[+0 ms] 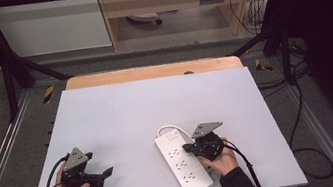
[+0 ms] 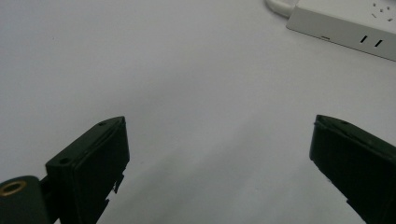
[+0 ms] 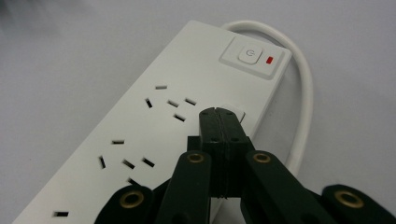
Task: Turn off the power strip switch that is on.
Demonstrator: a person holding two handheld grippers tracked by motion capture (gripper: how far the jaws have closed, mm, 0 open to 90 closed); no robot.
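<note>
Pressing not done yet, I'd say: right tool (image 3: 221, 113), jaws closed and empty, sits over the power strip (image 1: 182, 162) at desk (image 1: 122, 115) 5 o'clock, short of its switch (image 3: 251, 54). Left tool (image 2: 219, 149) open, idle at 7 o'clock.

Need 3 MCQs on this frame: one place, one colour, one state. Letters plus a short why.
1. Where does the power strip lie?
A. Near edge, by the right gripper
B. Far left corner
C. On the floor

2. What colour is the indicator beside the power button?
A. Green
B. Red
C. Blue

3. How do the left gripper's jaws stand?
A. Shut on the cable
B. Shut on nothing
C. Open over bare table

Key: 1 A, high view shows it under the right gripper; 2 B, red bar in right gripper view; 3 C, wide gap, nothing between.
</note>
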